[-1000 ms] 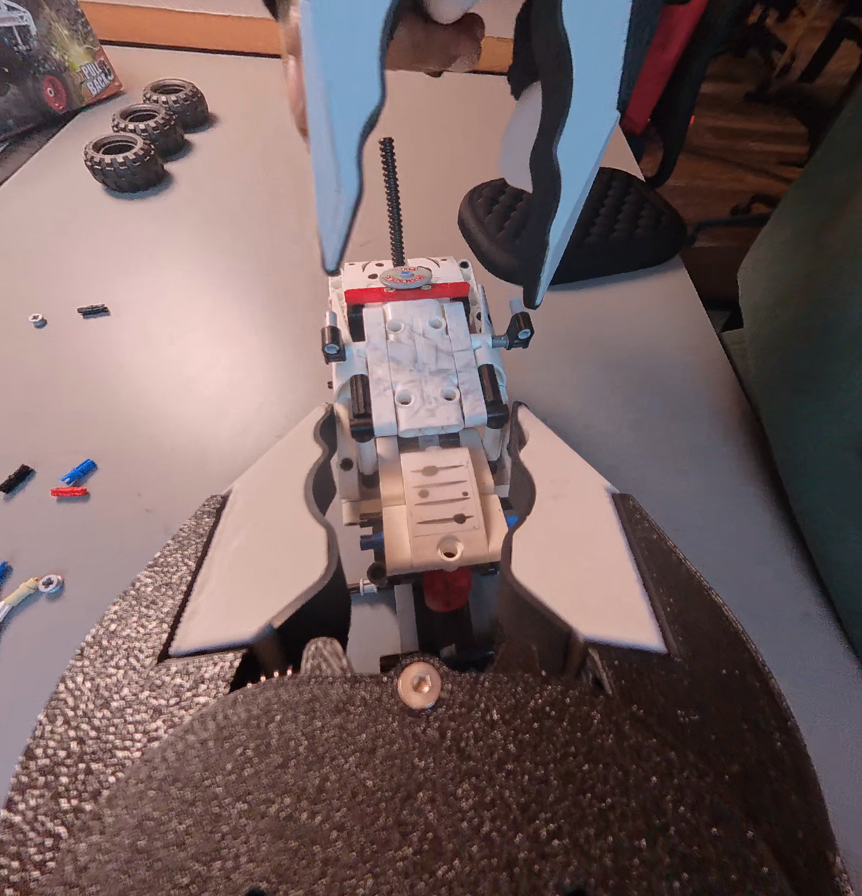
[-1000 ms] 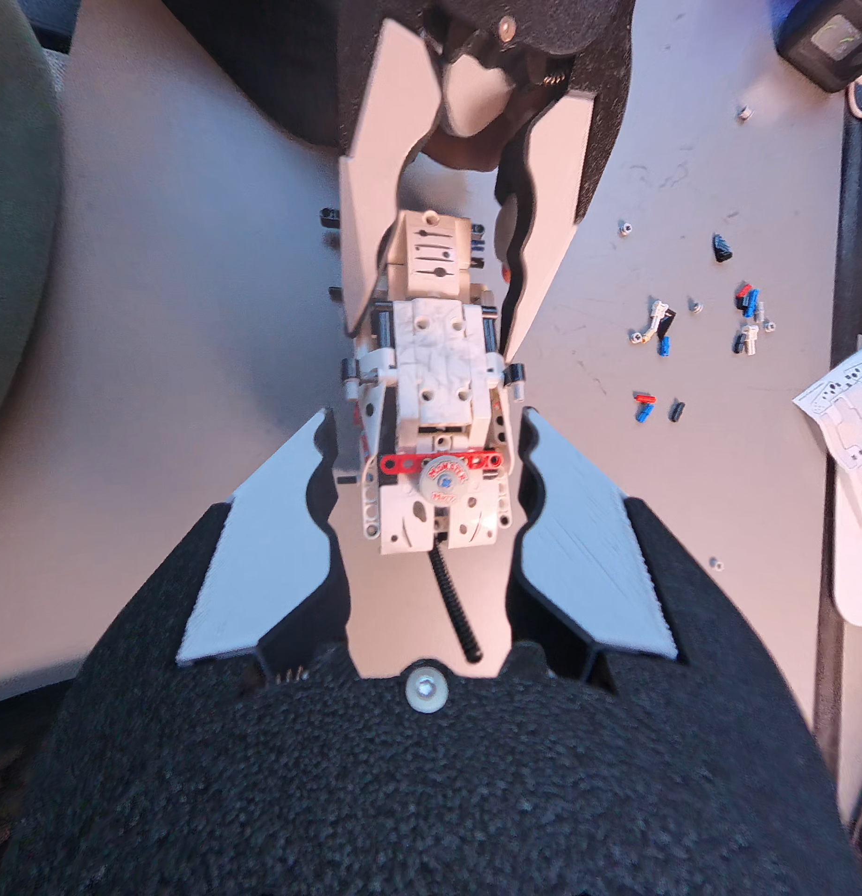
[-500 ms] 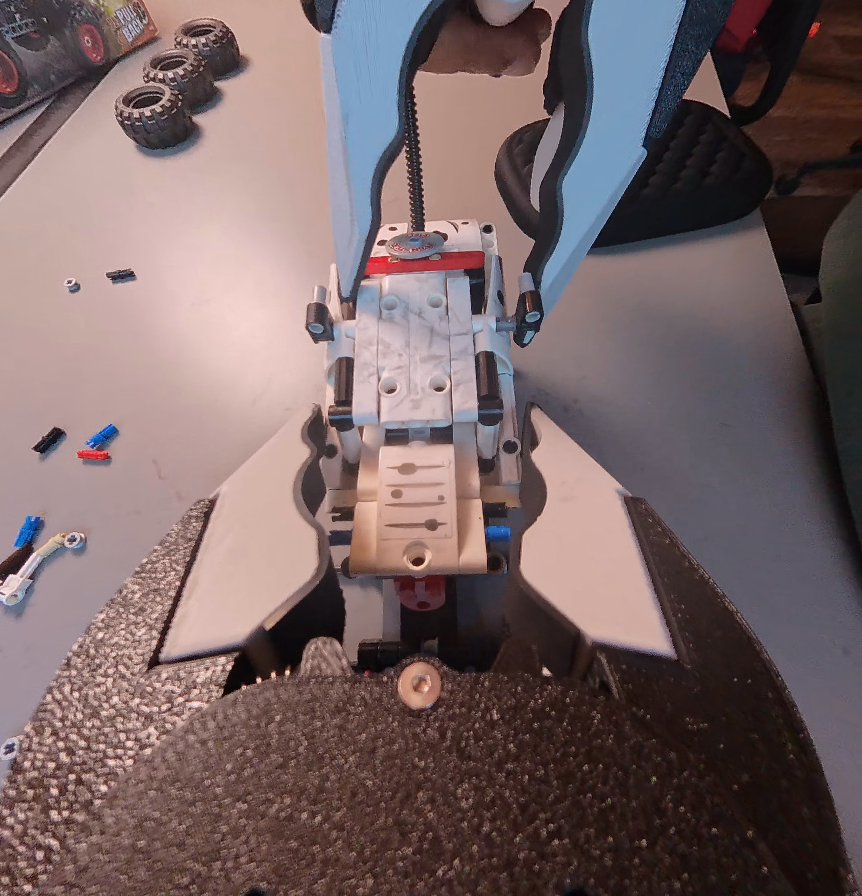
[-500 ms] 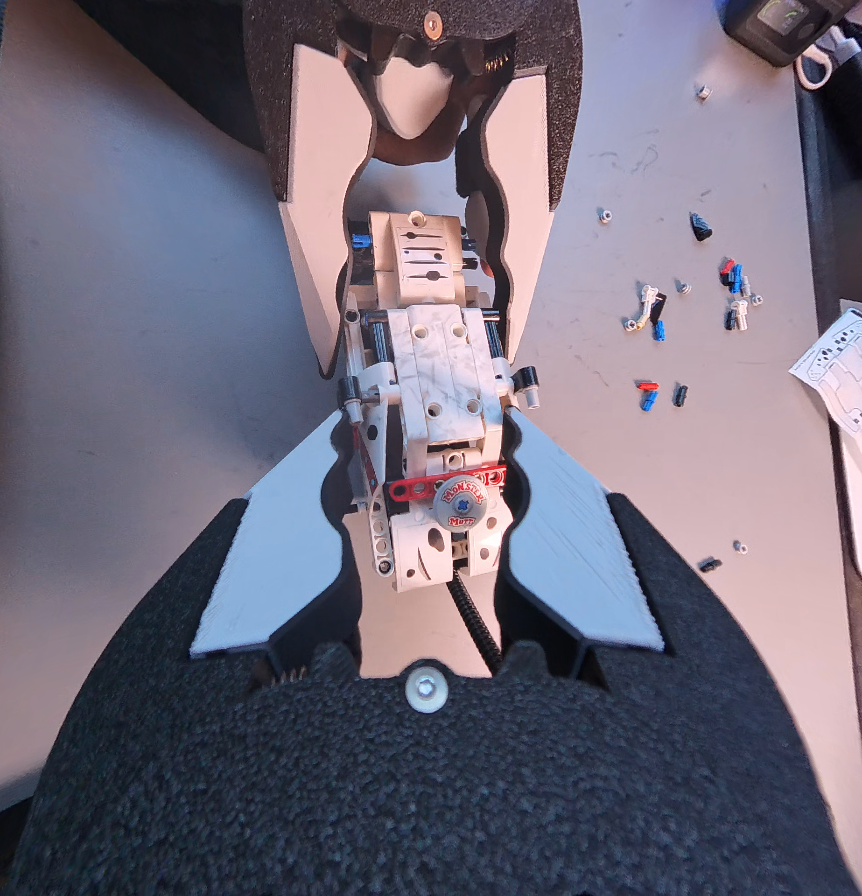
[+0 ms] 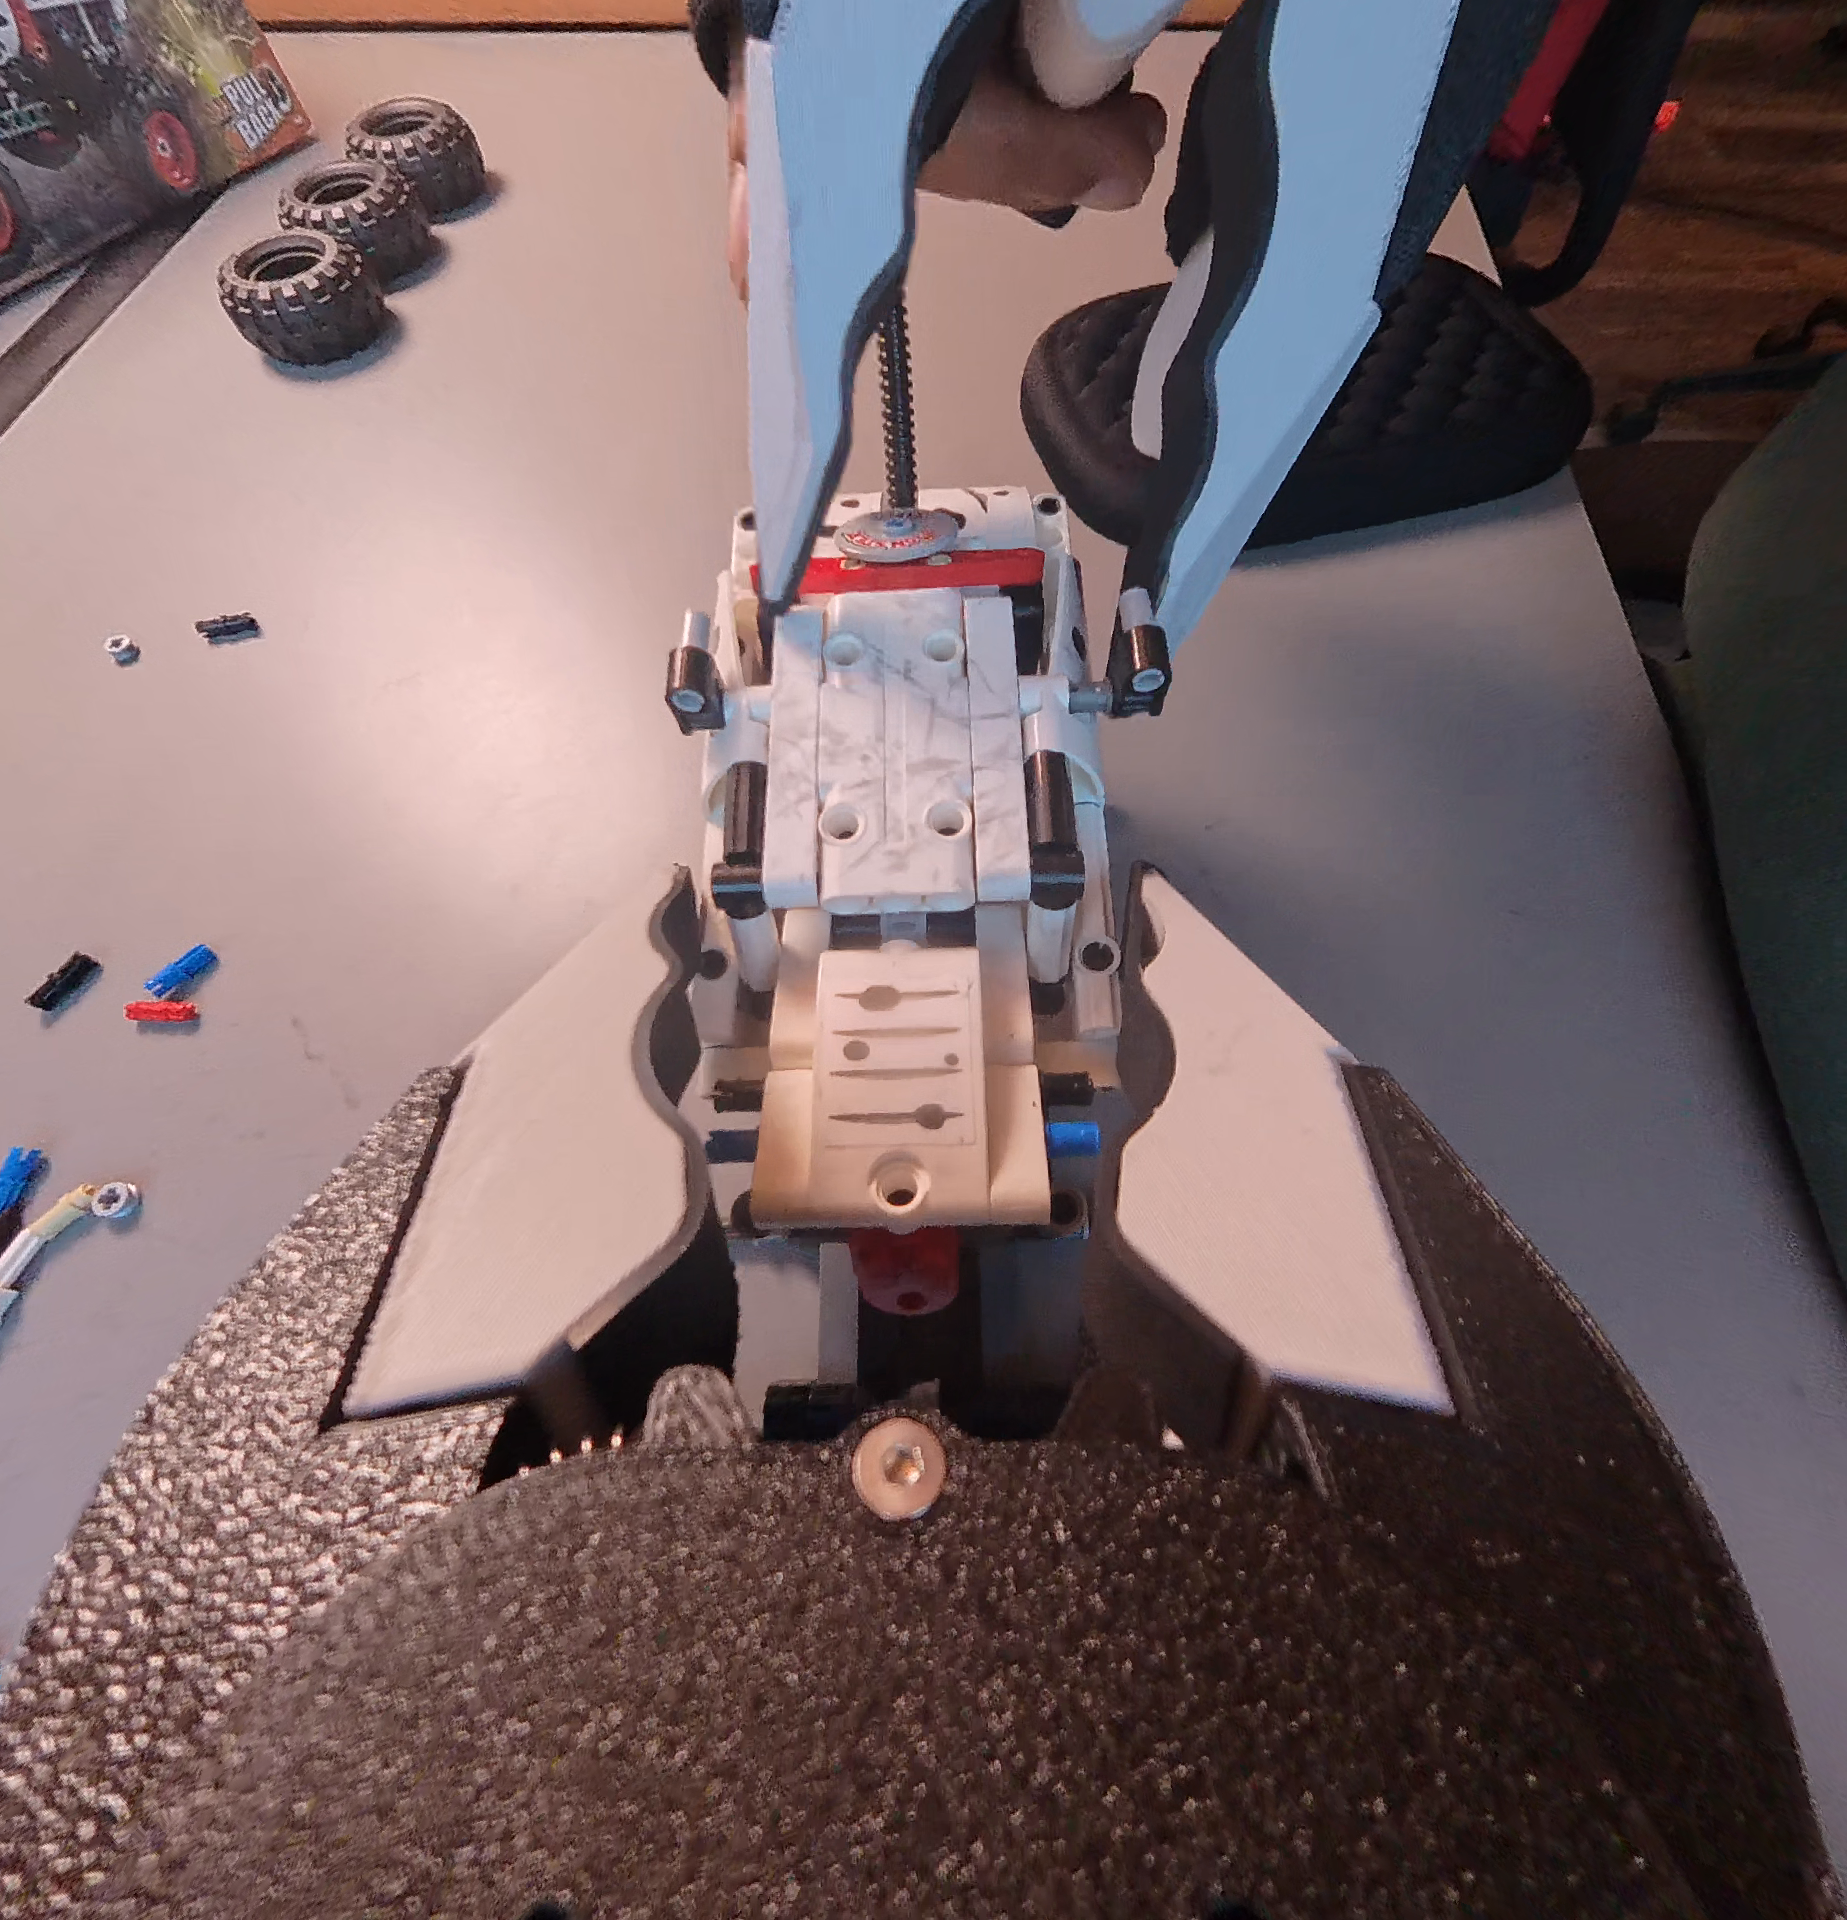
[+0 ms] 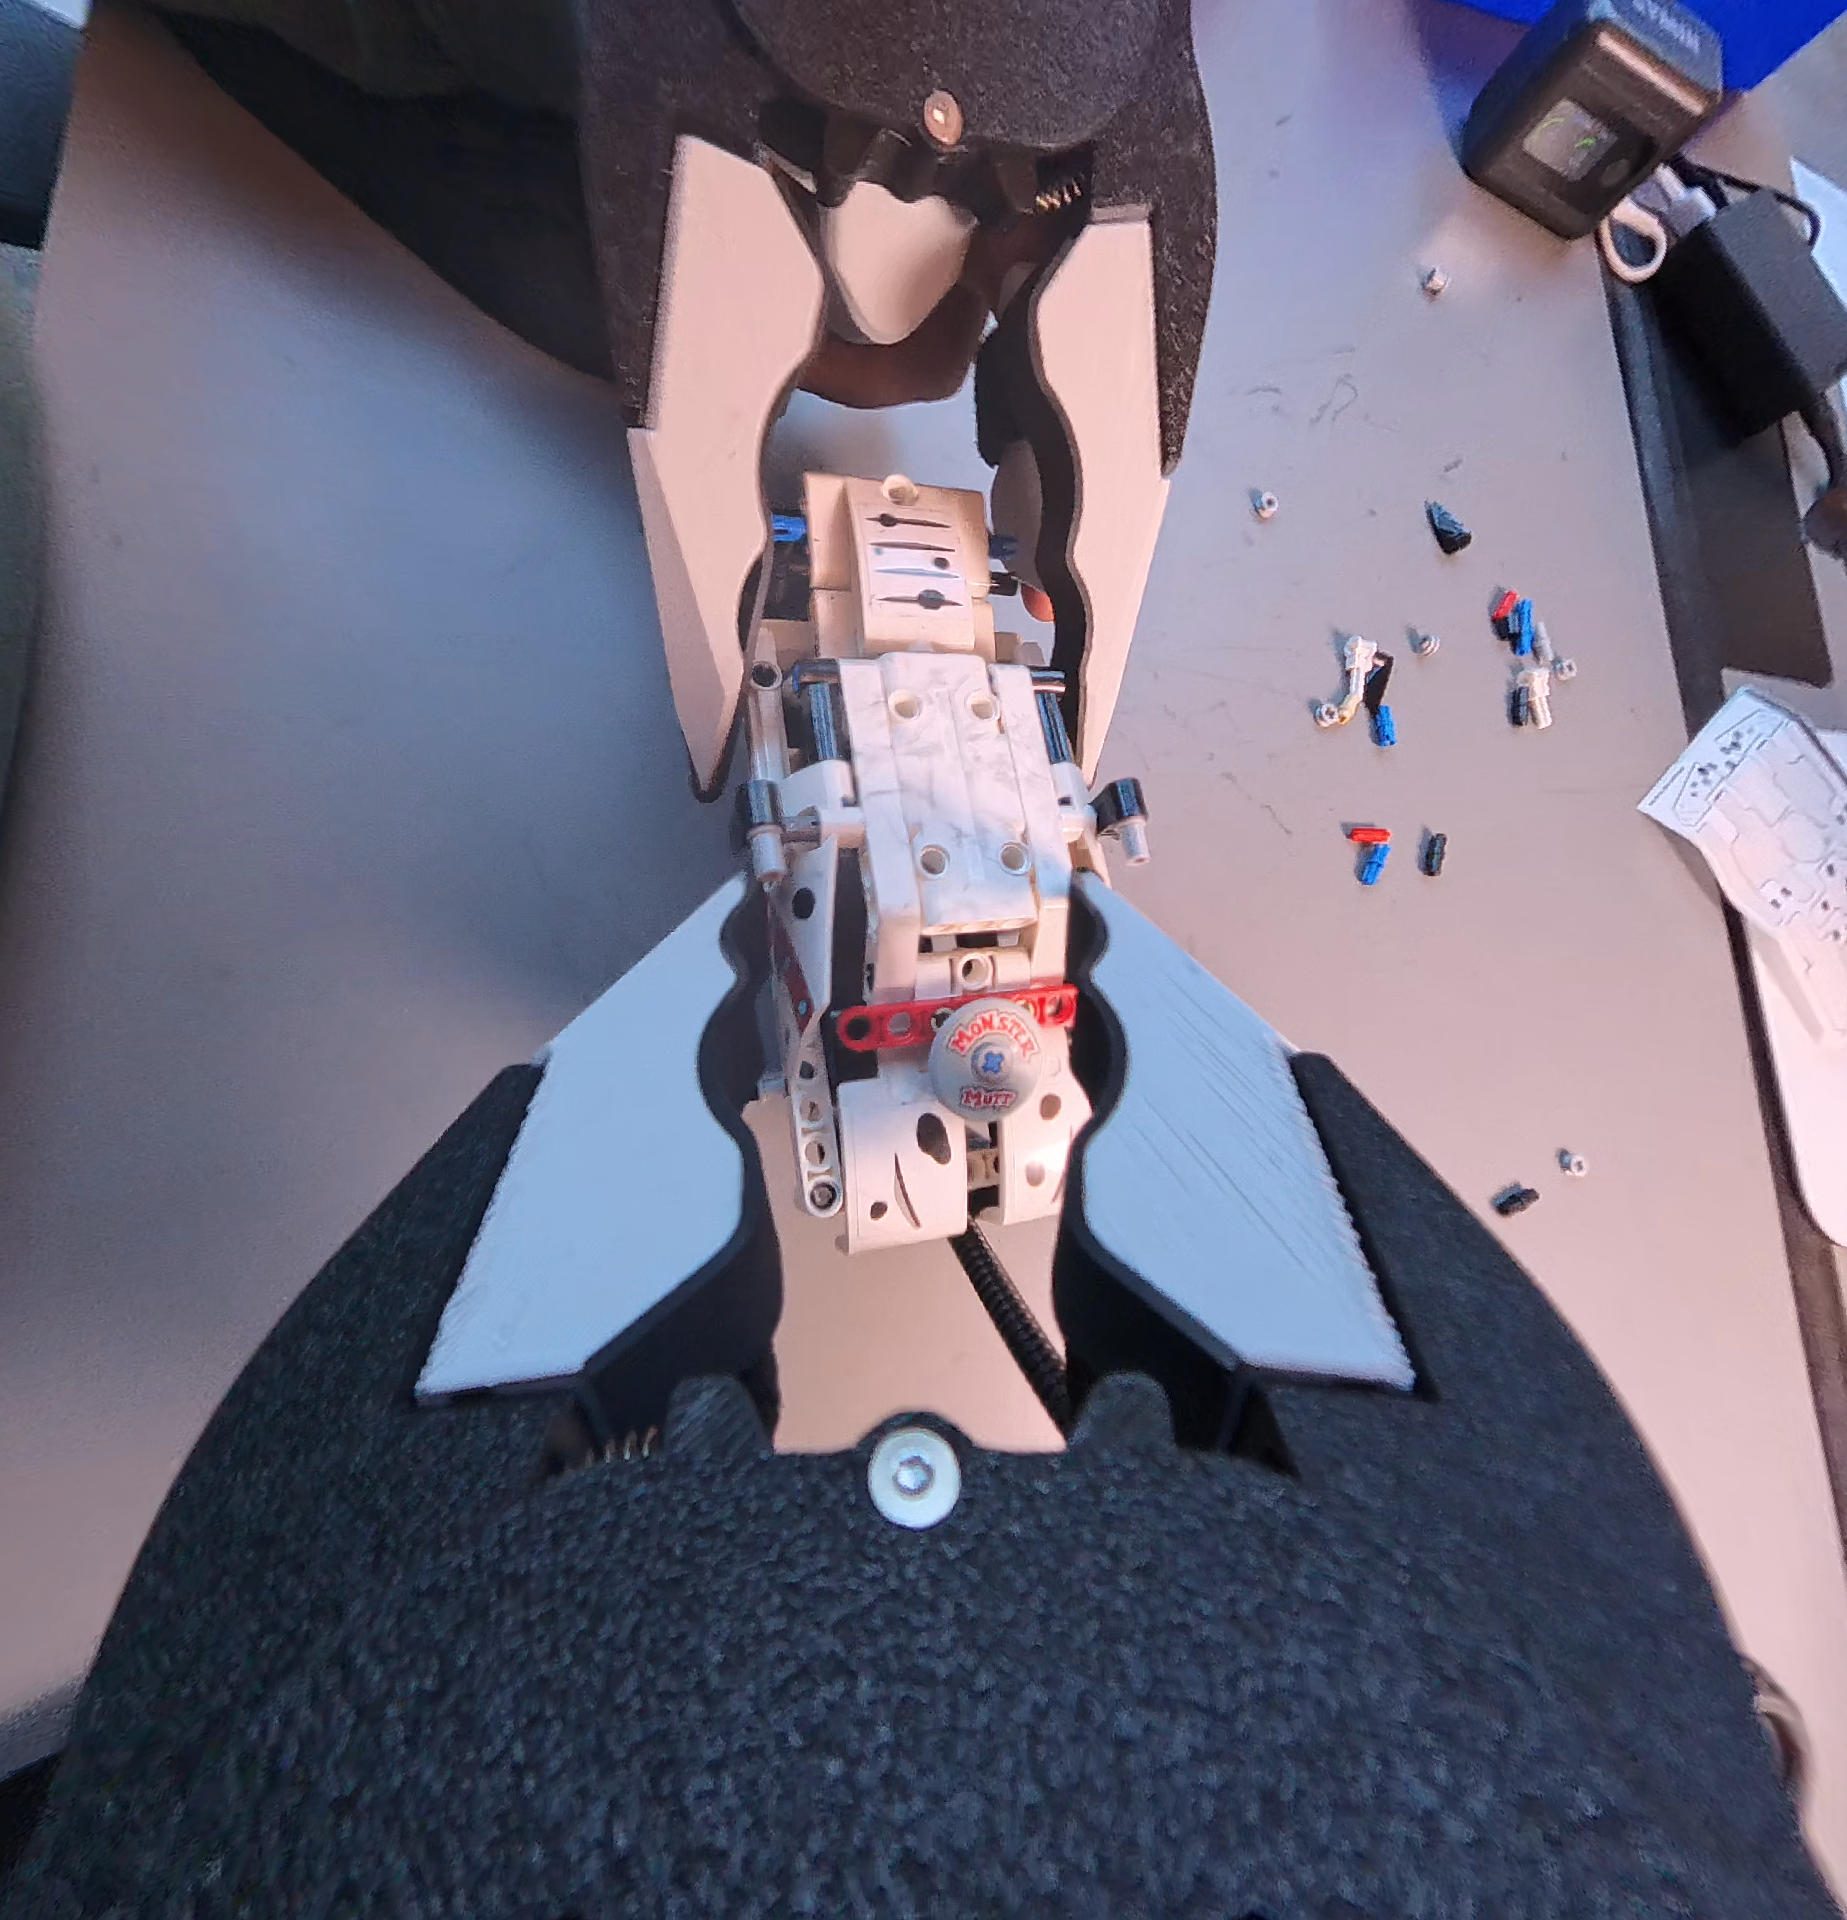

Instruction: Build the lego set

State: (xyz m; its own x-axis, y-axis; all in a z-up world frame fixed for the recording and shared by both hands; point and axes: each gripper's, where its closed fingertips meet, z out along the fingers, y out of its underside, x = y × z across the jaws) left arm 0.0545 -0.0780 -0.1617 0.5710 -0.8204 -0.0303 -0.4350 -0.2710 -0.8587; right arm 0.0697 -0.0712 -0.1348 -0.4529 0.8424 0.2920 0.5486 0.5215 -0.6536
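A white lego truck body point(image 5: 898, 790) with a red beam point(image 5: 992, 566) and a black ribbed tail point(image 5: 895, 384) at its rear lies between both grippers. My left gripper point(image 5: 903, 935) is shut on its front half, fingers against both sides. My right gripper point(image 6: 908, 904) faces it and straddles the rear end with jaws open, close to the sides. The body also shows in the right wrist view point(image 6: 950, 790), with the tail point(image 6: 1012, 1309) running back between my right fingers. Whether the body rests on the grey table point(image 5: 431, 623) I cannot tell.
Three black tyres point(image 5: 353, 213) and the set's box point(image 5: 67, 125) sit at the far left. Small loose pins point(image 5: 160, 987) lie left of the body. A sticker sheet point(image 6: 1781, 831) and a black device point(image 6: 1594, 114) lie beyond more pins point(image 6: 1366, 852). The table edge and a chair seat point(image 5: 1418, 395) are at the right. The gap from one gripper's tips to the other's is roughly 4 centimetres.
My right gripper has come in over the rear of the truck body and its jaws have narrowed a little; the tail now sits between its fingers. The left gripper keeps its hold.
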